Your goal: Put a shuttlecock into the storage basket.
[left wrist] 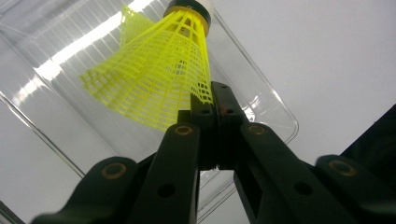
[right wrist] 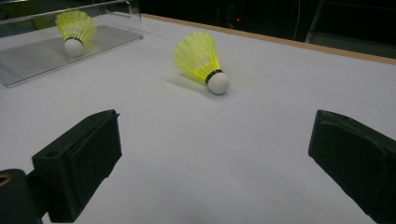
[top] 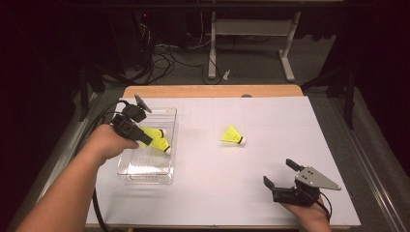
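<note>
1. High view: the left gripper (top: 145, 137) hangs over a clear plastic box (top: 167, 176) near the worktop's left edge, jaws pinched together on the skirt of a yellow shuttlecock (top: 159, 143) (cork end pointing away)
2. A second shuttlecock (top: 233, 136) lies on its side on the white worktop (top: 270, 159), about mid-table
3. Toward the near right corner, the right gripper (top: 279, 173) sits low with its jaws spread wide, nothing between them
</note>
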